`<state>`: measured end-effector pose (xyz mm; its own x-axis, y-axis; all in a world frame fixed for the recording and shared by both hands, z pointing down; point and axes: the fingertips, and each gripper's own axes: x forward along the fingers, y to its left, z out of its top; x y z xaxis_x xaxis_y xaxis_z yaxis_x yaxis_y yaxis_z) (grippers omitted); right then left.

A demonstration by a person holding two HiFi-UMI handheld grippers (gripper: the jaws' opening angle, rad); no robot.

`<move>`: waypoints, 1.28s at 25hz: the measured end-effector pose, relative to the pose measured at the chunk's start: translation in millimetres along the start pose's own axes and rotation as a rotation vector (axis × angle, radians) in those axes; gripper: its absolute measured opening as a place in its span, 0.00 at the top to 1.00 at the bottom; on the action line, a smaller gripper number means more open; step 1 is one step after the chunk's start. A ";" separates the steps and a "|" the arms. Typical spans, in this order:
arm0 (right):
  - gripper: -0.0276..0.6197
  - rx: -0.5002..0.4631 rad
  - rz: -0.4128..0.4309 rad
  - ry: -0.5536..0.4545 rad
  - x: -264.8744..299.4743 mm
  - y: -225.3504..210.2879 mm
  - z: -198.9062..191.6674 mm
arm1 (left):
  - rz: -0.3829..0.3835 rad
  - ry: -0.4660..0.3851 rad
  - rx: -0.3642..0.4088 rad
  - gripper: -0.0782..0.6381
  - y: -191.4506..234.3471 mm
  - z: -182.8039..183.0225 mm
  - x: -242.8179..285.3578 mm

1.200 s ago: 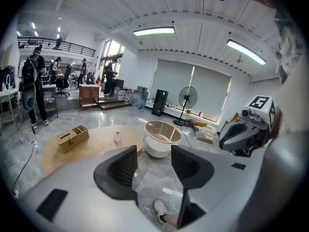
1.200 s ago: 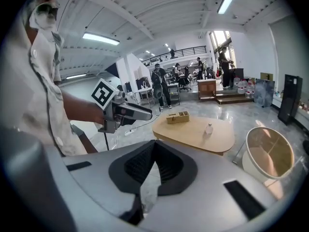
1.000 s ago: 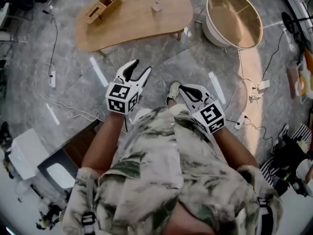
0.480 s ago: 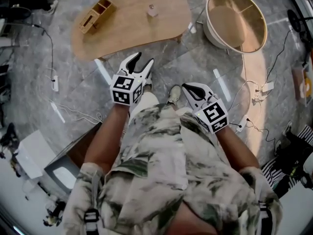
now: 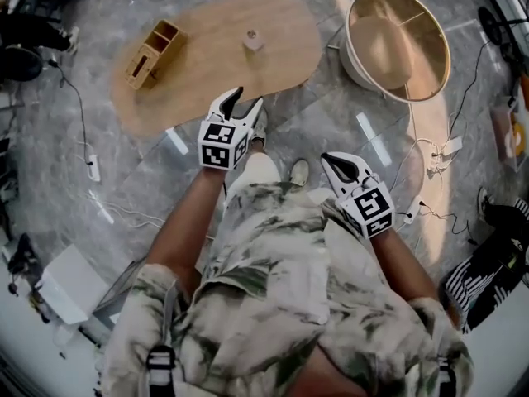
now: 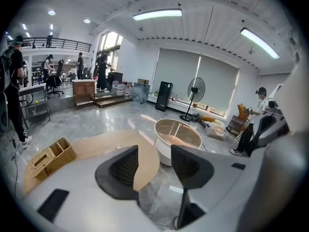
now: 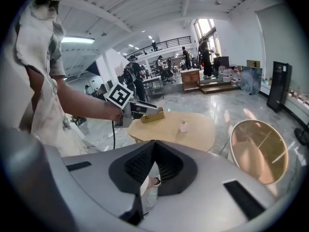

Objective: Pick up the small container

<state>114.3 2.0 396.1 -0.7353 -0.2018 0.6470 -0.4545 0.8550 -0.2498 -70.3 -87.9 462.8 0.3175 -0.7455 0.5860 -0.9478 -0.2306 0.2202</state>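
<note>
Grey marble floor (image 5: 322, 114) in a big open hall, with ceiling strip lights, blinds on the far windows, a standing fan (image 6: 195, 91) and people at desks further back. Cables and power strips lay on the floor. A low oval wooden tabletop (image 5: 207, 64) stood ahead of the person. The small container (image 5: 252, 40) sat upright on it toward the far edge, alone, well apart from both grippers. A wooden box (image 5: 153, 52) with open compartments sat at the tabletop's left end; what was in it could not be made out. Right of the tabletop, on the floor, stood a round white tub (image 5: 351, 56) with a tan inside and a thin bar across it.

The left gripper (image 5: 246, 98) was held out over the near edge of the tabletop, jaws wide apart with only tabletop and floor showing between them. The right gripper (image 5: 331, 160) hung back over the floor near the person's shoe, jaws closed tip to tip and holding nothing.
</note>
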 end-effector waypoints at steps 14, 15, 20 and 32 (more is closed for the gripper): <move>0.92 0.112 -0.055 0.084 92.1 -70.0 15.4 | 0.021 0.069 0.023 0.58 116.2 1.0 151.4; 0.92 0.120 -0.055 0.088 98.2 -72.8 14.7 | 0.025 0.076 0.024 0.58 123.1 -2.7 160.4; 0.92 0.150 -0.053 0.122 123.9 -84.4 9.0 | 0.045 0.110 0.029 0.58 152.5 -24.3 202.0; 0.92 0.180 -0.047 0.170 176.6 -113.2 3.2 | 0.076 0.145 0.035 0.58 201.3 -53.9 280.4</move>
<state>34.3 -131.9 536.3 -0.6229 -0.1430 0.7691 -0.5797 0.7445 -0.3311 -170.4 -309.6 713.5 0.2436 -0.6642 0.7067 -0.9688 -0.2006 0.1454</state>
